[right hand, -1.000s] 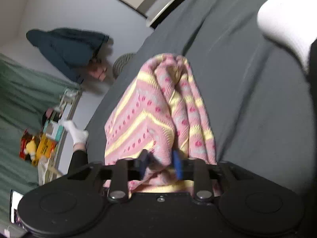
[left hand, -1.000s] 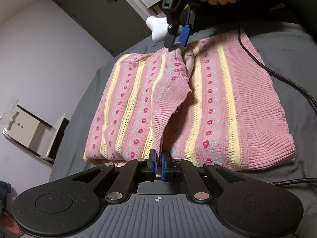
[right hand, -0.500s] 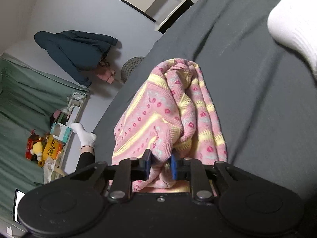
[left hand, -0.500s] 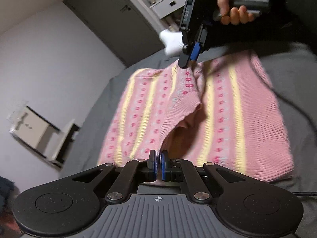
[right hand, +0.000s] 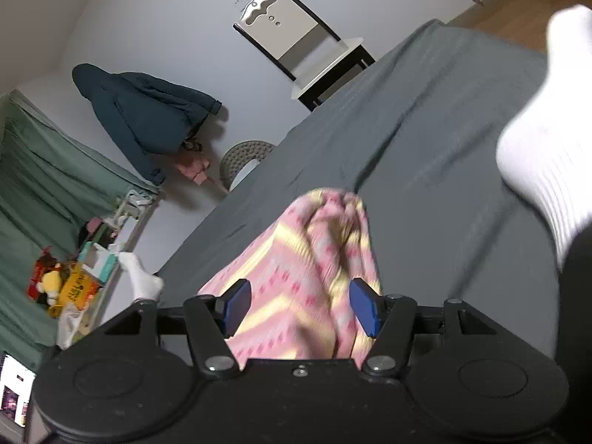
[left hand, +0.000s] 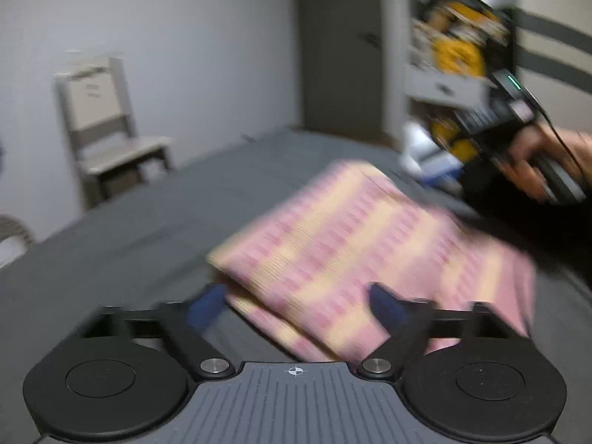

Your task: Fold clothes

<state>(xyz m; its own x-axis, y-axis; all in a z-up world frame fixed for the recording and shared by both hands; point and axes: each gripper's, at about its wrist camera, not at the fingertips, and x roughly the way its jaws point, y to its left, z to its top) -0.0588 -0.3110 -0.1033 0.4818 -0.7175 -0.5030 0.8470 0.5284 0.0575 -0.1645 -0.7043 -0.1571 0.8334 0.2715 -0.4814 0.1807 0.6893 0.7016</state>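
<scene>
In the left wrist view, a pale wooden chair (left hand: 107, 125) stands against the wall at far left. The left tool (left hand: 296, 305) is spread wide, its blue pads apart and gripping nothing. Just beyond it the folded pink and yellow striped knit sweater (left hand: 370, 255) lies on the grey bed sheet (left hand: 155, 229); the picture is blurred, so contact is hard to judge. Further right a hand (left hand: 536, 166) grips the right tool's handle. In the right wrist view, the right tool (right hand: 301, 307) is also wide, with the sweater (right hand: 303, 259) bunched between its pads. A white sock (right hand: 544, 140) shows at right.
</scene>
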